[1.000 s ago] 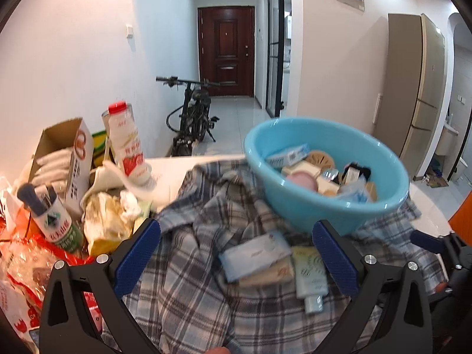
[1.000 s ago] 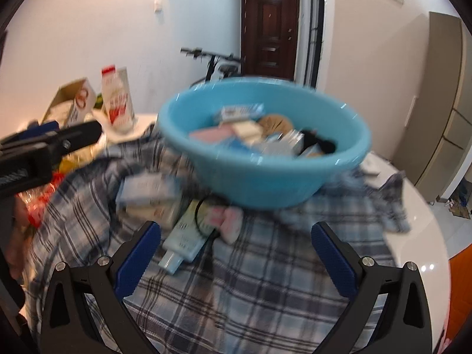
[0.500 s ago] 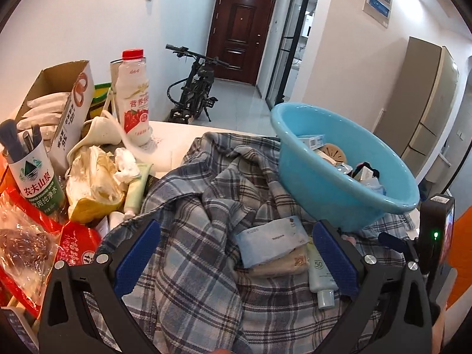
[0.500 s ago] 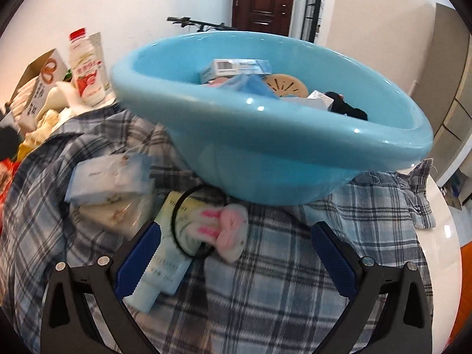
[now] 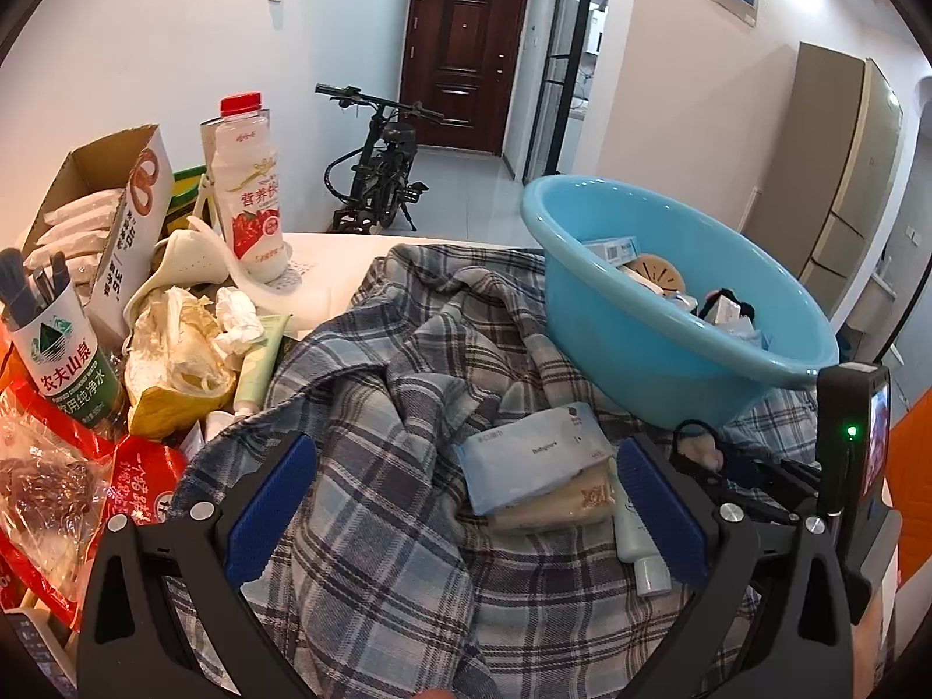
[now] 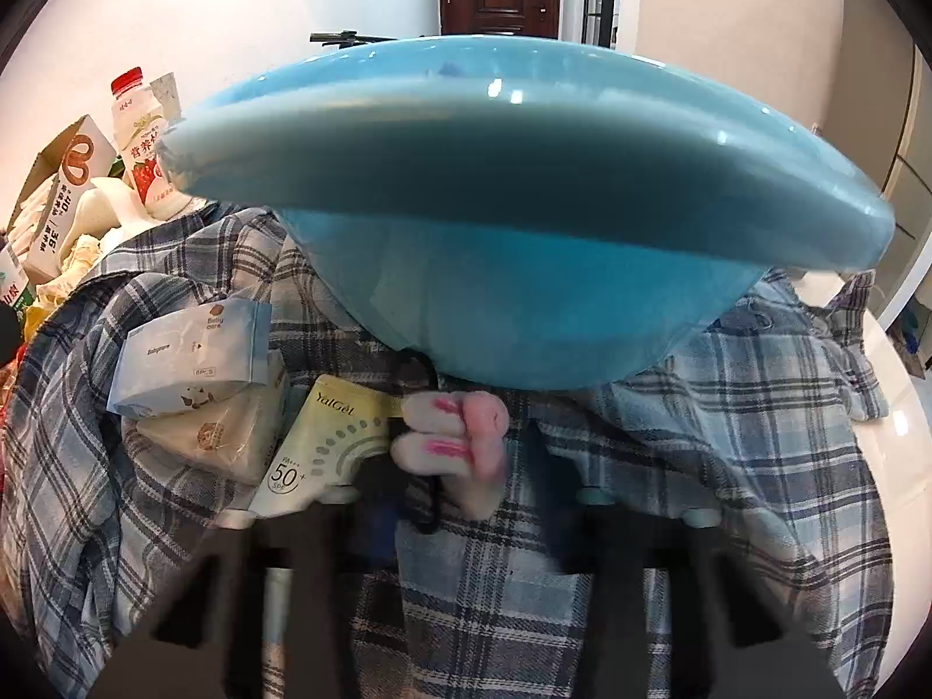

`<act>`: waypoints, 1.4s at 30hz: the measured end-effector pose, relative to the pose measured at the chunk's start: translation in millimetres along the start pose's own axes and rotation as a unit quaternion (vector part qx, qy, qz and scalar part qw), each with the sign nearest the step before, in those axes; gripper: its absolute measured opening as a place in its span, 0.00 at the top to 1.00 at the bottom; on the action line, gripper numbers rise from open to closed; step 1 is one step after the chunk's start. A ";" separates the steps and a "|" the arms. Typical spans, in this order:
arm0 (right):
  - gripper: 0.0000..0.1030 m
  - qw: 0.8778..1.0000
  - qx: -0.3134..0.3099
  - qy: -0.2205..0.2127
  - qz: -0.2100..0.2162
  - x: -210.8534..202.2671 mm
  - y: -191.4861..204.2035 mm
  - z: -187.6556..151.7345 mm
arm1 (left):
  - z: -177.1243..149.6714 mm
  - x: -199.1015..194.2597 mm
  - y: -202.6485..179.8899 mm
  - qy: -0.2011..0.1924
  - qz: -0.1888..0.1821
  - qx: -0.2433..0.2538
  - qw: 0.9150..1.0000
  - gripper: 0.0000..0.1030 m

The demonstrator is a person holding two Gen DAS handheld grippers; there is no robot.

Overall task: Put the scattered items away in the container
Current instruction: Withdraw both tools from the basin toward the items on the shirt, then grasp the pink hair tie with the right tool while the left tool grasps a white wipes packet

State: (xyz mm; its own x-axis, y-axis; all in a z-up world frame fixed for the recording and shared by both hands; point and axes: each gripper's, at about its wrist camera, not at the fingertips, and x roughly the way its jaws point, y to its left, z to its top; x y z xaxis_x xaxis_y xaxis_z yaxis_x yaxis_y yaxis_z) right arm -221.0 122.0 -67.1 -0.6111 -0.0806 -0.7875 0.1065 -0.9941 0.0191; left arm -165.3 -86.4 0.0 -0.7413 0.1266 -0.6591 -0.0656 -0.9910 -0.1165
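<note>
A light blue basin (image 5: 670,343) with several small items inside sits on a plaid shirt (image 5: 373,466); it fills the right wrist view (image 6: 524,221). In front of it lie a pale blue wipes pack (image 5: 533,457) (image 6: 192,355), a beige packet (image 6: 215,437), a sunscreen tube (image 6: 326,442) (image 5: 638,536) and a pink bunny hair tie (image 6: 454,437). My left gripper (image 5: 466,501) is open above the shirt, near the wipes pack. My right gripper (image 6: 466,518) is blurred and narrowed around the hair tie, just under the basin's rim.
At the left stand a red-capped milk bottle (image 5: 250,192), a cardboard box (image 5: 110,221), a cup of pens (image 5: 58,349), crumpled wrappers (image 5: 175,349), a green tube (image 5: 259,361) and red snack bags (image 5: 70,495). The white table's edge (image 6: 897,408) is at the right.
The right gripper dropped low and forward to the hair tie and its jaws narrowed from wide open. The left gripper shifted slightly; the basin now sits further right in its view.
</note>
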 end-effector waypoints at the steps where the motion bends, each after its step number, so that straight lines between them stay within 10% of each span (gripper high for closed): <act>1: 0.73 1.000 0.000 0.000 0.002 0.4 -1.0 -1.1 | -0.3 0.3 -1.3 0.000 0.002 0.004 1.000 0.00; 30: 0.73 0.994 0.005 -0.078 0.080 -88.8 -35.9 -20.9 | -9.6 89.5 -51.2 0.089 -0.004 0.122 0.989 0.01; 37: 0.73 0.994 0.012 -0.083 0.077 -90.4 -43.7 -20.5 | -13.9 82.0 -60.6 0.089 -0.029 0.144 0.985 0.72; 42: 0.73 0.994 0.015 -0.081 0.075 -89.2 -45.9 -22.1 | -18.0 75.3 -70.7 0.077 -0.021 0.157 0.984 0.76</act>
State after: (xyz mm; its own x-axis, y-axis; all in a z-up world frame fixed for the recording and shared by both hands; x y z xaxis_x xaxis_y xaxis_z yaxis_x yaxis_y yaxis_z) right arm -154.1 176.4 -11.4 -0.7089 -0.2363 -0.6645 0.1842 -0.9715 0.1490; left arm -204.4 -6.0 -54.8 -0.6258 0.1488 -0.7657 -0.3153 -0.9461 0.0738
